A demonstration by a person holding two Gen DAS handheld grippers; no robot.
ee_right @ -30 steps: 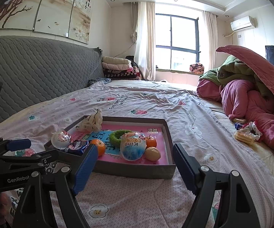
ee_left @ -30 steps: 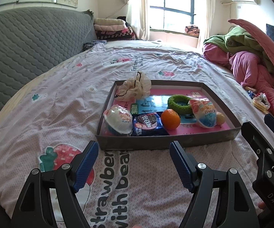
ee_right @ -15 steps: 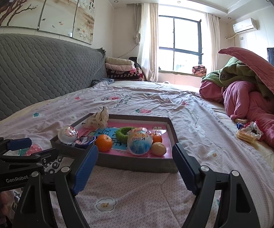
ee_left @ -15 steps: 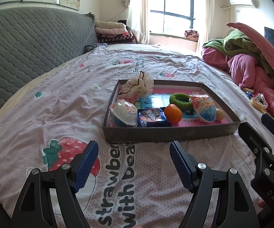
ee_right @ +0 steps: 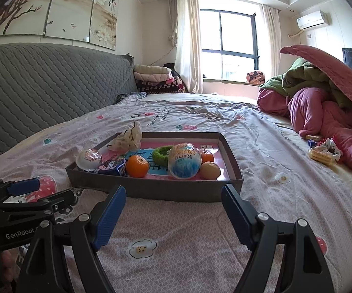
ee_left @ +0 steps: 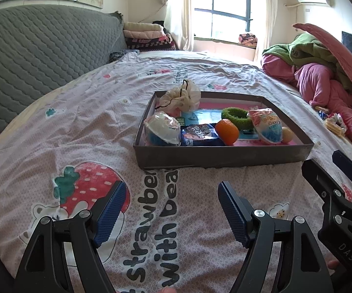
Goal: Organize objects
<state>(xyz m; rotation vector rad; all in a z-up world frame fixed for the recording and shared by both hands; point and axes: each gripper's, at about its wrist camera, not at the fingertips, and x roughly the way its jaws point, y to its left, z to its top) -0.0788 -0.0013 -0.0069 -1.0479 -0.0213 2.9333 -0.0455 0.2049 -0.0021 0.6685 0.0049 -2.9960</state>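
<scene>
A: How are the claws shown?

B: The left gripper (ee_left: 170,211) is shown wide open and empty over the bedsheet (ee_left: 53,131). The right gripper (ee_right: 173,213) is likewise spread wide, with nothing between its pads. Both are held low and short of the tray (ee_left: 222,157), apart from it.

A: Where is the tray placed relative to each?

B: In the left view the tray is seen ahead and offset to the right; in the right view it is seen ahead, nearly centred, slightly left. Its long axis is laid across both lines of approach, the near wall being presented broadside.

A: What is held in the tray, near to far?

B: Along the near wall, a white capsule (ee_left: 161,128), a dark packet (ee_left: 200,135), an orange (ee_left: 227,131), a blue-and-white egg (ee_left: 267,125) and a pale fruit (ee_left: 288,134) are set in a row, left to right. A green ring (ee_left: 236,117) is seen behind the orange, and a cloth pouch (ee_left: 179,97) rests at the far left corner. A second small orange (ee_right: 207,156) is visible only in the right view, behind the egg.

A: Which claw is nearer to what?

B: The capsule and packet are judged nearer the left gripper; the egg and pale fruit, nearer the right. Loose snacks (ee_right: 324,152) are left on the sheet further to the right, well apart from the tray, on the right gripper's side.
</scene>
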